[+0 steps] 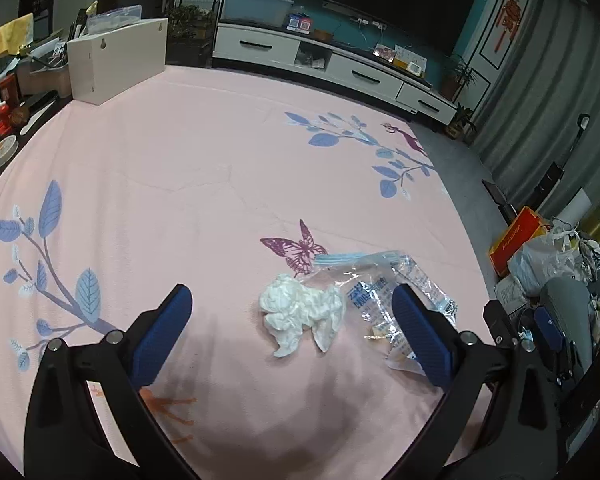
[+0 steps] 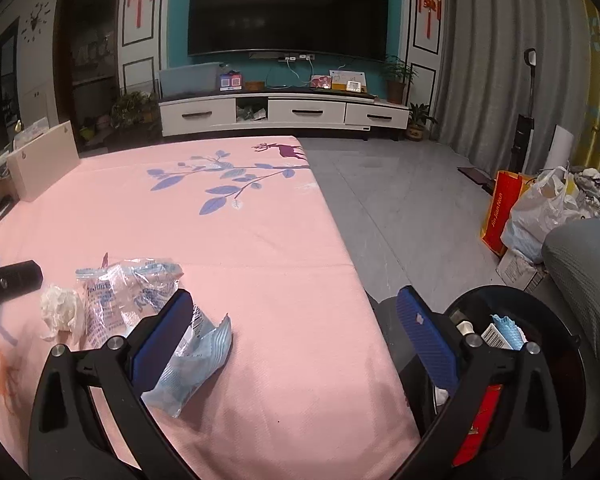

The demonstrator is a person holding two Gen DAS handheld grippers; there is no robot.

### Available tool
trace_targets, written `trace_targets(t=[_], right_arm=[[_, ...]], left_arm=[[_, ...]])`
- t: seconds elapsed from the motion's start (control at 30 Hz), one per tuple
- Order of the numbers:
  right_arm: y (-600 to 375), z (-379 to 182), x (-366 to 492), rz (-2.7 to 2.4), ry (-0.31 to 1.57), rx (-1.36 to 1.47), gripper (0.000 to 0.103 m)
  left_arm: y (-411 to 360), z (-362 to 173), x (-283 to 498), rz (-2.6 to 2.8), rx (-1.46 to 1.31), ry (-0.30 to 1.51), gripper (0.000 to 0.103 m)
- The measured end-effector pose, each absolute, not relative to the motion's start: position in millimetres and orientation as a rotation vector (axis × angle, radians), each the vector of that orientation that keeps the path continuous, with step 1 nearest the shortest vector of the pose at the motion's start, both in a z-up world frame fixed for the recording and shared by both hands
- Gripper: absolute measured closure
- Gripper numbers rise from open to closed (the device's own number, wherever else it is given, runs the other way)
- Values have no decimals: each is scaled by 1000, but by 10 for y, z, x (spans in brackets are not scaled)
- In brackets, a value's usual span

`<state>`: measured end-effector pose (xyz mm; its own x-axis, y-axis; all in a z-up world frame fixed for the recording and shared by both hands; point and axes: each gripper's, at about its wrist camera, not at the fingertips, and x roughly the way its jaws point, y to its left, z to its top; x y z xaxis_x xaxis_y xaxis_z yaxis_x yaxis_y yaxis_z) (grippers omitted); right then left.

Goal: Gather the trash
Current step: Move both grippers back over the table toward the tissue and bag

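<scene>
A crumpled white tissue (image 1: 300, 312) lies on the pink cloth between the fingers of my left gripper (image 1: 296, 328), which is open and hovers just above it. A clear plastic wrapper with blue print (image 1: 396, 288) lies to the tissue's right, partly behind the right fingertip. In the right wrist view the same tissue (image 2: 60, 312) and the clear wrapper (image 2: 124, 296) lie at the left, with a light blue torn wrapper (image 2: 192, 364) by the left finger. My right gripper (image 2: 296, 332) is open and holds nothing. A black trash bin (image 2: 512, 360) holding several scraps stands below the table's right edge.
The pink cloth table (image 2: 260, 248) ends at its right edge near the bin. A beige box (image 1: 116, 60) stands at the far left. Bags and an orange box (image 2: 540, 208) crowd the floor at right. A grey cushion (image 2: 588, 280) lies beside the bin.
</scene>
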<state>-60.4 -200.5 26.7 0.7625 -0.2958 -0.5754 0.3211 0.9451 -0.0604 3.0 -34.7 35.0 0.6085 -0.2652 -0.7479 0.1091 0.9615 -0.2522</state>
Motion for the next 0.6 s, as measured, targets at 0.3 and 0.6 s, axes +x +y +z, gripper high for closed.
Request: trace_targets(t=[0.3,0.6], right_arm=[[-1995,245,-606,-324,629,38,3],[-2113,313,-604,-210,673,175,3]], left_arm=[[-171,347,97,-230,-271,915,3],[19,407,148,-183,-269,898,3]])
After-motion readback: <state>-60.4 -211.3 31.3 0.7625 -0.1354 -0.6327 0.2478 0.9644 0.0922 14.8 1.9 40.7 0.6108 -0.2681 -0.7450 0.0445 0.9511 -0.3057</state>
